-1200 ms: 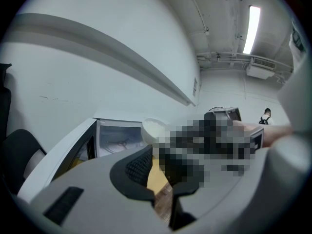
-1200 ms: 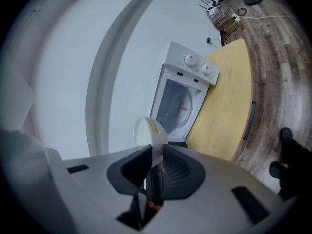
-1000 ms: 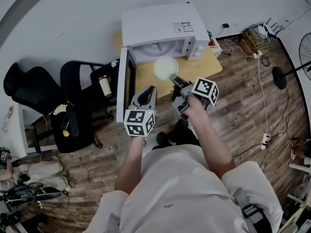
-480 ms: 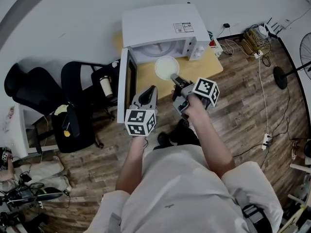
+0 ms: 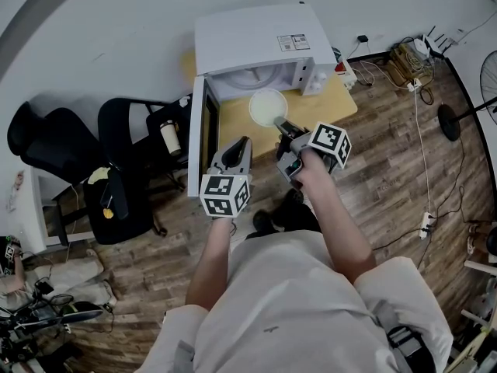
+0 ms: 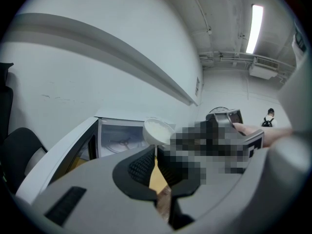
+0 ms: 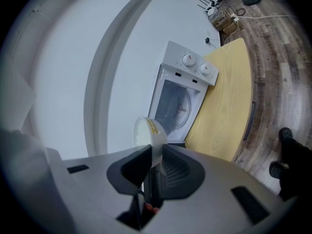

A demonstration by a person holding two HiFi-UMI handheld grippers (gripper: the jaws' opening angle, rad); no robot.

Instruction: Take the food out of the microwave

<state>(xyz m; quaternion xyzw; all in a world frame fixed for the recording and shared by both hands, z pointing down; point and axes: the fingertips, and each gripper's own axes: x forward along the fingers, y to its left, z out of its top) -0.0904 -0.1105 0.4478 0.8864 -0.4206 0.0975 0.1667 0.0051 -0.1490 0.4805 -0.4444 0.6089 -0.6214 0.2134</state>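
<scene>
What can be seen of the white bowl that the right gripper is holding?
The bowl is small, round and white, plastic by its look, with a yellow printed label on its outer wall. Something pale fills it, perhaps rice. The right gripper has its jaws closed on the near rim and holds it, apparently clear of the wooden table, just in front of the open microwave. Nothing else touches it.

The right gripper (image 7: 156,154) pinches the white bowl (image 7: 145,130) by its rim, before the open microwave (image 7: 181,99).
</scene>
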